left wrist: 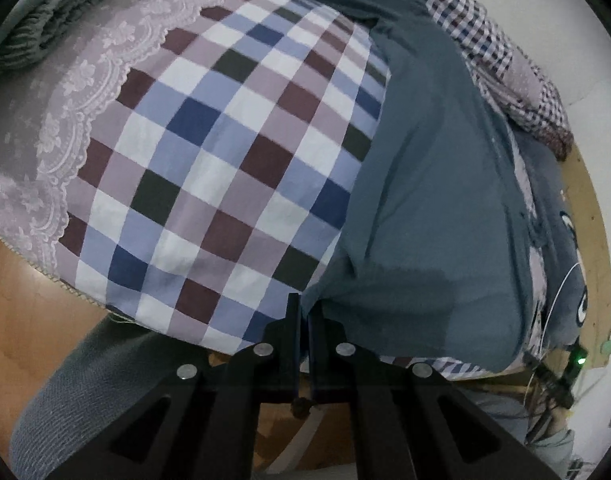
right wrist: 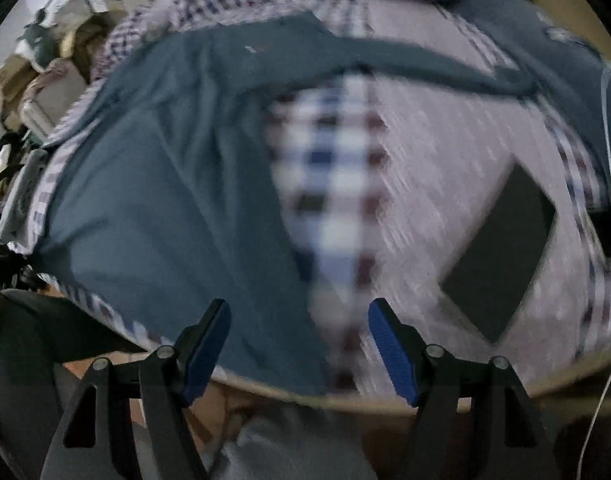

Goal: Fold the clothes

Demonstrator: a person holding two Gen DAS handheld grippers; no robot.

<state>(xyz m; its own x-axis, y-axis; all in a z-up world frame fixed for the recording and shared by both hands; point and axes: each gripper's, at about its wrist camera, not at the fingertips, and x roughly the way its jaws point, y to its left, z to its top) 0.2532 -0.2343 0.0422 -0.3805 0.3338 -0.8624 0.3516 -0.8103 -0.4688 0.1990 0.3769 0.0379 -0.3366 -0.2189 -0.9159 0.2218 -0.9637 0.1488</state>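
Observation:
A teal garment (left wrist: 425, 180) lies spread over the checked bedspread (left wrist: 225, 160) on the right side of the left wrist view. My left gripper (left wrist: 303, 308) is shut on its near lower corner, and the cloth edge runs into the closed fingertips. The right wrist view is blurred. In it the same teal garment (right wrist: 165, 200) covers the left half. My right gripper (right wrist: 299, 312) hangs open above the garment's near edge, one blue pad (right wrist: 209, 344) over the teal cloth, the other over the checked bedspread (right wrist: 329, 200). Nothing sits between its pads.
A pink lace cover (left wrist: 45, 120) and a green knitted piece (left wrist: 65, 0) lie at the left. A small-check shirt (left wrist: 485, 40) and a dark blue garment (left wrist: 561, 240) lie far right. A dark flat rectangle (right wrist: 501, 256) rests on the pink cover. The wooden bed edge (right wrist: 385, 400) runs below.

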